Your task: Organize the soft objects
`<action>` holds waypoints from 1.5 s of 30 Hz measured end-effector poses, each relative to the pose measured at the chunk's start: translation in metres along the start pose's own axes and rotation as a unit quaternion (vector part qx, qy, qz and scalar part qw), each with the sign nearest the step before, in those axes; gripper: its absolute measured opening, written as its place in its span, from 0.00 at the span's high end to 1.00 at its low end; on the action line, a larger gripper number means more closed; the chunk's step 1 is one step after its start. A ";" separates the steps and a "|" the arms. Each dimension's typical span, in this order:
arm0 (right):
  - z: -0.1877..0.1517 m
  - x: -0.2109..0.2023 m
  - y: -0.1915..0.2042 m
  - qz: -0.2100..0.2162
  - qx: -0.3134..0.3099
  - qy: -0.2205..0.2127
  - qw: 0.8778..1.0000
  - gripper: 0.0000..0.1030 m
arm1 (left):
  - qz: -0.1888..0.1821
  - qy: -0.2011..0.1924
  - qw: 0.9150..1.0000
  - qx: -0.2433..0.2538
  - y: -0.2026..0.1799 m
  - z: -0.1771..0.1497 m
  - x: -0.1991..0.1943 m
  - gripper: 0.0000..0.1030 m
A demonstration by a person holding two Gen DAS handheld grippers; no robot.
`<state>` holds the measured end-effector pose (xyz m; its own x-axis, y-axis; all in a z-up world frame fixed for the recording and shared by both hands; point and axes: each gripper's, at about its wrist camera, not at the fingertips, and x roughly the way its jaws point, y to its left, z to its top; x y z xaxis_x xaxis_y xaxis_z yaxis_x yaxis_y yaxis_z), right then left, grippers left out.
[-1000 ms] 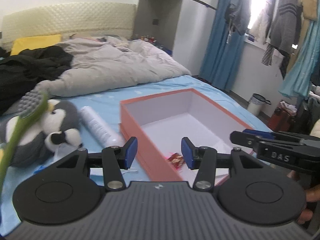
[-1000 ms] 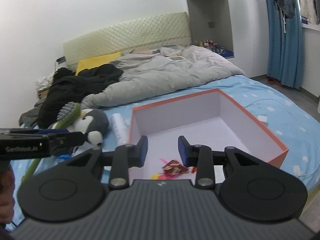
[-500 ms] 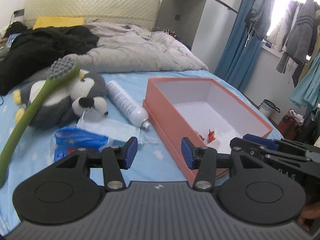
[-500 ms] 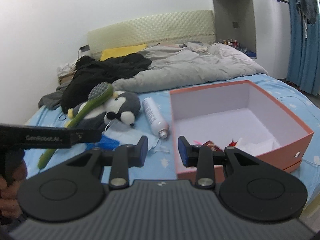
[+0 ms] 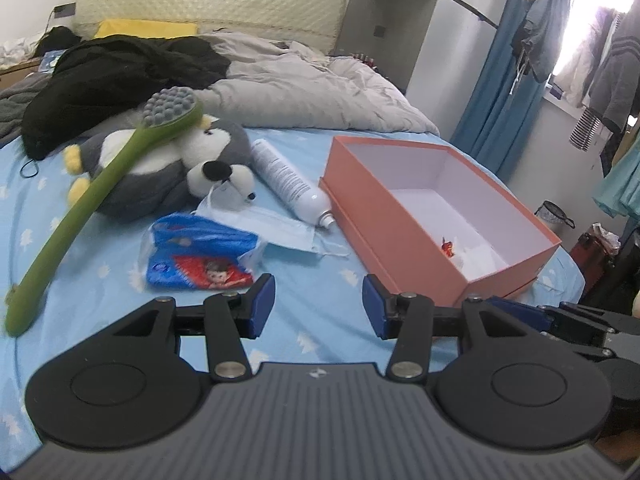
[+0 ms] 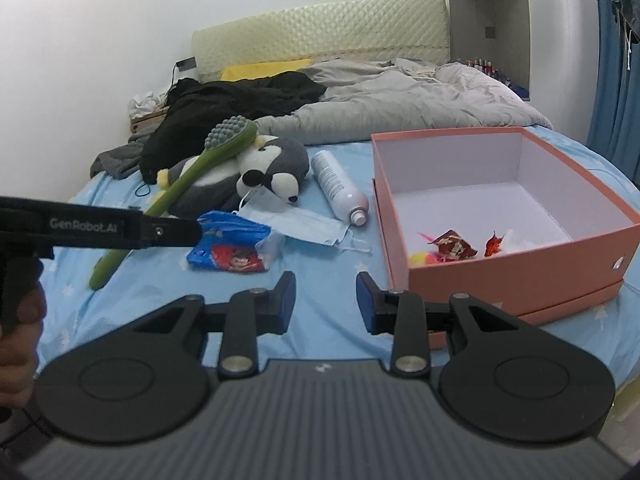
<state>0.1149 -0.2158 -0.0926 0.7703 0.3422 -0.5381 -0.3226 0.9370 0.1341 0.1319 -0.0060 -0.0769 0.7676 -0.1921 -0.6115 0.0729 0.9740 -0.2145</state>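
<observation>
Both tools hang with jaws apart and nothing between them: the left tool [image 5: 319,307] and right tool [image 6: 326,300] sit over the blue star-print bed sheet [image 5: 120,280]. Left of the open salmon cardboard box [image 6: 516,272] lies the grey plush penguin [image 6: 256,168], partly hidden under a green long-handled brush [image 6: 188,176]. The box's front wall hides most of its contents.

A bedroom in a home — shown by a bed [image 6: 168,280] with a star-print blue sheet, a padded headboard [image 6: 320,36], a rumpled grey duvet [image 6: 400,100] and a yellow pillow [image 5: 146,28]. Black clothes [image 5: 120,76] are dumped on the mattress. Blue curtains [image 5: 492,100] are hung by a bright window, and garments [image 5: 608,76] are seen hanging on the right — lived-in, domestic. A plush penguin [image 6: 248,172] lies on the sheet.
</observation>
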 end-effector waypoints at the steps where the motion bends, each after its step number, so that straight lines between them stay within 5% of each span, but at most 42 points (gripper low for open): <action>1: -0.001 0.000 0.002 0.001 -0.002 0.002 1.000 0.65 | 0.003 0.002 1.000 -0.004 0.003 -0.003 -0.001 0.47; 14: -0.018 0.029 0.029 0.029 -0.022 0.039 0.999 0.65 | 0.034 0.032 0.999 -0.026 0.044 -0.033 0.012 0.43; 26: -0.003 0.097 0.041 0.039 -0.043 0.057 0.997 0.65 | 0.091 0.037 0.994 -0.037 0.087 -0.022 0.066 0.31; 45: 0.019 0.225 0.029 -0.041 -0.141 0.084 0.986 0.65 | 0.137 0.066 0.986 -0.066 0.164 0.002 0.168 0.28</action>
<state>0.2897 -0.1104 -0.1937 0.7052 0.2282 -0.6713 -0.4220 0.8960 -0.1386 0.2740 0.1217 -0.2131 0.6568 0.0535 -0.7522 -0.2163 0.9689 -0.1199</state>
